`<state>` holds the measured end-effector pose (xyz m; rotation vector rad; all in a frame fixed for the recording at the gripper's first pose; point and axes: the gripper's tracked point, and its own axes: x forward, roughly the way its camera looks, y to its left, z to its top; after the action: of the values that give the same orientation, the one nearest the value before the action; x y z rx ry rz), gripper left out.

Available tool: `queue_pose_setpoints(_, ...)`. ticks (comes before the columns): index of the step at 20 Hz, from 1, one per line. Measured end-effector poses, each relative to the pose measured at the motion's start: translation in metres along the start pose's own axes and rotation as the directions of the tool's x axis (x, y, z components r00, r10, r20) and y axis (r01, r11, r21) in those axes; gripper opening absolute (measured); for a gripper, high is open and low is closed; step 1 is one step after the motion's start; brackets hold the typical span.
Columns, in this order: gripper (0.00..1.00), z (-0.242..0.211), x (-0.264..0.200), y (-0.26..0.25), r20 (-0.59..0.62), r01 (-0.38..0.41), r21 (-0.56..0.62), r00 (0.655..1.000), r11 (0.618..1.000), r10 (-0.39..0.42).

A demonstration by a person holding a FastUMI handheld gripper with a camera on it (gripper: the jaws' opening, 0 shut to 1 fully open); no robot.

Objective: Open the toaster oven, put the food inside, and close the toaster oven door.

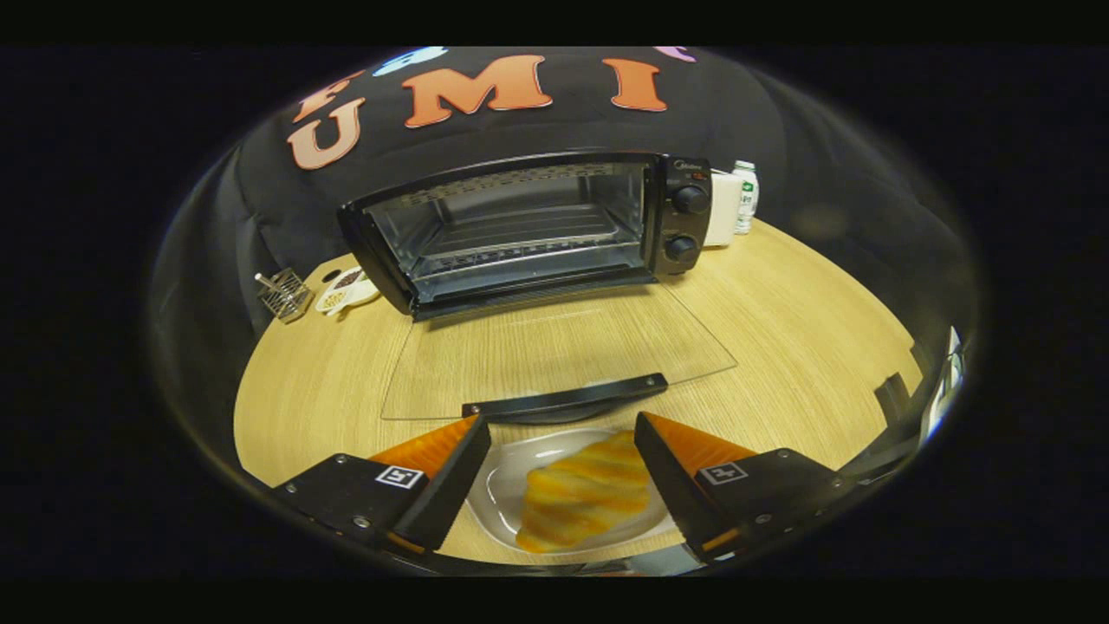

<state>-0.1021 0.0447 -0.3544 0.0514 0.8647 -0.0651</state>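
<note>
A black toaster oven [537, 230] stands at the back of the wooden table with its glass door [554, 355] folded down flat toward me. The door's black handle [565, 397] lies just ahead of my fingers. Inside the oven a wire rack [520, 232] shows. A golden pastry [585, 501] lies on a white plate [511, 485] between and below my fingers. My gripper [561, 433] is open, one finger on each side of the plate, with nothing pressed between them.
Left of the oven lie a small wire rack tool [284, 293] and a white spoon rest [346, 289]. A white box [723, 210] and a small bottle [745, 196] stand right of the oven. The table's rounded edge [260, 433] runs close on the left.
</note>
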Motion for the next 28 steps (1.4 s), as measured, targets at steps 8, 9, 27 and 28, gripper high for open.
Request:
queue_pose_setpoints(8, 0.99, -0.034, -0.042, -0.007, -0.078, 0.098, 0.089, 0.993, 0.991, -0.091)
queue_pose_setpoints(9, 0.99, -0.042, -0.045, -0.006, -0.102, 0.108, 0.12, 0.99, 0.987, -0.096)
queue_pose_setpoints(27, 0.86, -0.091, -0.018, 0.0, -0.278, 0.174, 0.178, 0.953, 0.968, -0.12)
queue_pose_setpoints(28, 0.83, -0.093, -0.017, -0.001, -0.287, 0.182, 0.182, 0.95, 0.966, -0.125)
